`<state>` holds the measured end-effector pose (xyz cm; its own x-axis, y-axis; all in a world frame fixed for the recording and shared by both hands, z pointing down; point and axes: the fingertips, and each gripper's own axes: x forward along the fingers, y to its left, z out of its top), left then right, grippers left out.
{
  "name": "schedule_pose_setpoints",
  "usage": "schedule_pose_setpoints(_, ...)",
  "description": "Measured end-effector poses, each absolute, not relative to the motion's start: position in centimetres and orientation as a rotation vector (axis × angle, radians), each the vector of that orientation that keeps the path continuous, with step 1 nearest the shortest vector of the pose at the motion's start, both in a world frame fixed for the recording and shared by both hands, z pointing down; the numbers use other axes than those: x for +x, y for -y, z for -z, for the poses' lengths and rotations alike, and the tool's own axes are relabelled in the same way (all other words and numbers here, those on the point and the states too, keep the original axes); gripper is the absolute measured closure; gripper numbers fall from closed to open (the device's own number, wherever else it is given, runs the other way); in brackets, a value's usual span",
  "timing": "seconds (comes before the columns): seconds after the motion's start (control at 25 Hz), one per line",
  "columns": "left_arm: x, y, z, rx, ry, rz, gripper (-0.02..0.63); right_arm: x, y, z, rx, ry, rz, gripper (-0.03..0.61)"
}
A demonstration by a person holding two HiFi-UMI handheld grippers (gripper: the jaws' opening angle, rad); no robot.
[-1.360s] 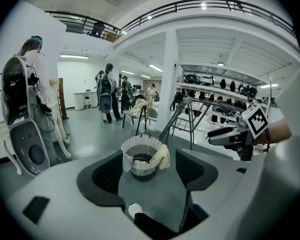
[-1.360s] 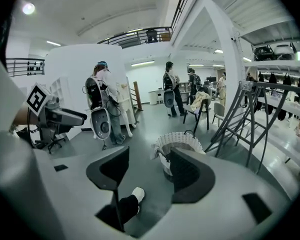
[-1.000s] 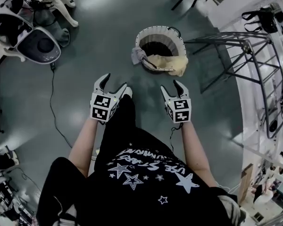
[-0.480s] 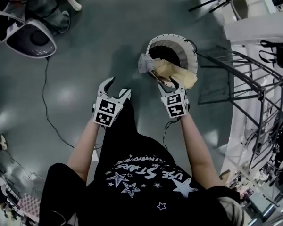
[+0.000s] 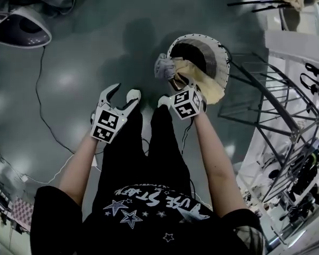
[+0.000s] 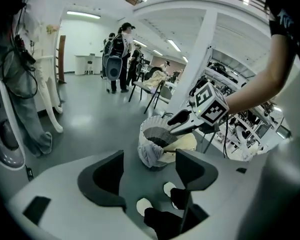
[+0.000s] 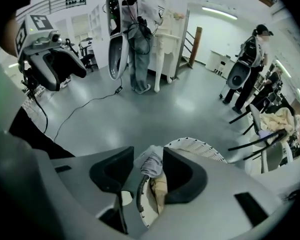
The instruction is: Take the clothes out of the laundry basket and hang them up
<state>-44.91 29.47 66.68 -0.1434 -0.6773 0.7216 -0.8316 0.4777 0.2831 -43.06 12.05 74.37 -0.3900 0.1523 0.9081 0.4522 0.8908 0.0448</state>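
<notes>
Right claw [image 7: 148, 156] had just been closing but sat partly open, with the grey garment [image 5: 162, 65] between its jaws, not clamped as far as I could see. That garment hung over the laundry basket [image 5: 217, 54] rim, upper right. Left claw [image 6: 149, 156] was wide open and empty, centre-left. Glossy grey floor [image 5: 85, 62], metal rack [image 5: 276, 108] on the right.

laundry basket [image 5: 219, 62] is set on floor [image 5: 95, 62] | clothes [image 5: 164, 67] are draped over its near rim | drying rack [image 5: 263, 102] is stood just right, seemingly touching it
</notes>
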Motion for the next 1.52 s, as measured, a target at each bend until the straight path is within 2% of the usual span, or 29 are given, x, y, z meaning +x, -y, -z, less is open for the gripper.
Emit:
schedule_pose_setpoints(0.68,-45.1,-27.8,-78.1,1.082,1.933,-0.065,0.284,-47.9,-12.9,-89.7,-0.676,1.777,0.469,0.41)
schedule_pose_setpoints(1.08,-42.8,-27.7,-80.7,1.104,1.885,-0.08,0.284,-46.8,-13.6,-94.3,-0.814,1.55,0.579,0.399)
schedule_pose_setpoints(1.16,-42.1,-27.7,-81.0,1.111,1.869,-0.085,0.284,-46.9,-13.7,-94.5,-0.816,1.542,0.605,0.418)
schedule_pose_setpoints(1.32,-41.2,-27.6,-81.5,1.109,1.851,-0.085,0.284,-47.2,-13.7,-94.1,-0.809,1.559,0.616,0.523)
schedule_pose_setpoints(1.52,-40.7,-27.1,-81.3,1.114,1.837,-0.088,0.284,-47.2,-14.3,-91.7,-0.808,1.639,0.544,0.535)
